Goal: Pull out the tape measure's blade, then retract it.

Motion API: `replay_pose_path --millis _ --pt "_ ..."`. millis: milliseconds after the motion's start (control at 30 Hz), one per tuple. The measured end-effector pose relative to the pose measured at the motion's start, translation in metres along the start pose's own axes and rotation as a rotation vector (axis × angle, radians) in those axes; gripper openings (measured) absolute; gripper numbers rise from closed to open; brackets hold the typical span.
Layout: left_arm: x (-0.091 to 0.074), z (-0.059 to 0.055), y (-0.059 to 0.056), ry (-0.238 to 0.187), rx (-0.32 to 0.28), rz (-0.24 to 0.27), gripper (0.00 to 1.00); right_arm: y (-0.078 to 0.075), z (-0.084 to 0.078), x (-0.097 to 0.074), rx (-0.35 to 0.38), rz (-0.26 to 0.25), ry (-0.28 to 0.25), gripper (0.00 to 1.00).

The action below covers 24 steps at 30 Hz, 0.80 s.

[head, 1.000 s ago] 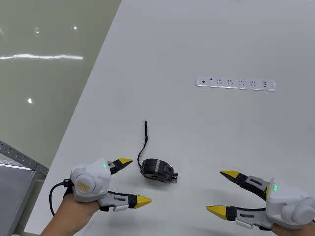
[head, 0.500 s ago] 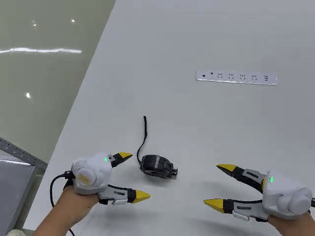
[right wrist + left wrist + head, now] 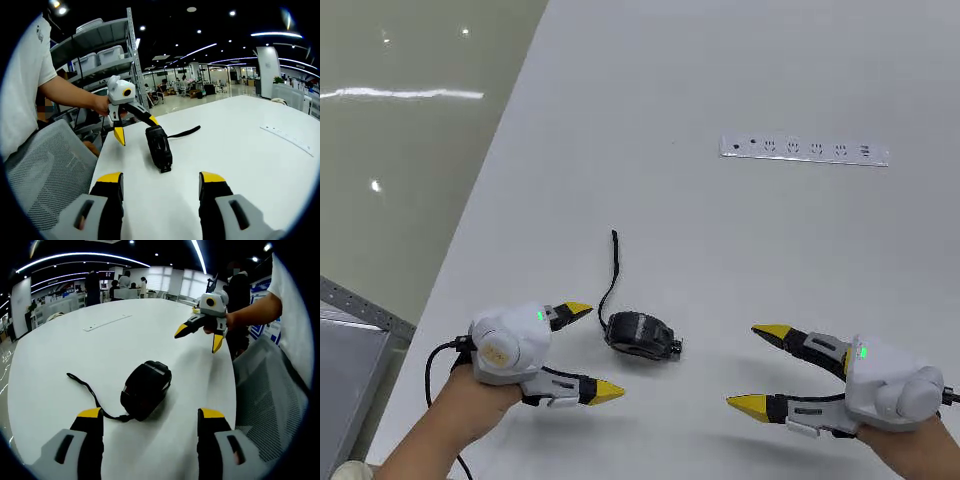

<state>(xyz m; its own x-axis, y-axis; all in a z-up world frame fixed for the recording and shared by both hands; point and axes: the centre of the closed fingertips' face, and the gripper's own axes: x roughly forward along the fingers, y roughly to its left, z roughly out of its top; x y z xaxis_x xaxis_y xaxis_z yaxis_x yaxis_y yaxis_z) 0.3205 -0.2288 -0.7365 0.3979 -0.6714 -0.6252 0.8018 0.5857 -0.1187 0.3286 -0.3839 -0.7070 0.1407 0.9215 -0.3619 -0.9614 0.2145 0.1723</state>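
- The right gripper (image 3: 753, 367) has been brought slightly nearer the tape measure (image 3: 638, 334) (lower centre of the frame, untouched).
- Its jaws and those of the left gripper (image 3: 597, 350) are held spread, empty.

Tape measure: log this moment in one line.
tape measure: on table, blade not extended | left gripper: open, facing it, no contact | right gripper: open, farther off | pull: not yet begun

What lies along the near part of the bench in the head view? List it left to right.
left gripper, fingers open → tape measure, lying on the white bench → right gripper, fingers open
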Motion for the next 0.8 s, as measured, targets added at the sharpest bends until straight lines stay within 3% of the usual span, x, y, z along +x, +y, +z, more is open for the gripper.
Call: replay_pose_path --millis 800 --pt "0.018 -0.004 0.012 0.042 0.027 -0.045 0.74 -0.012 -0.003 0.023 0.014 0.028 0.003 0.61"
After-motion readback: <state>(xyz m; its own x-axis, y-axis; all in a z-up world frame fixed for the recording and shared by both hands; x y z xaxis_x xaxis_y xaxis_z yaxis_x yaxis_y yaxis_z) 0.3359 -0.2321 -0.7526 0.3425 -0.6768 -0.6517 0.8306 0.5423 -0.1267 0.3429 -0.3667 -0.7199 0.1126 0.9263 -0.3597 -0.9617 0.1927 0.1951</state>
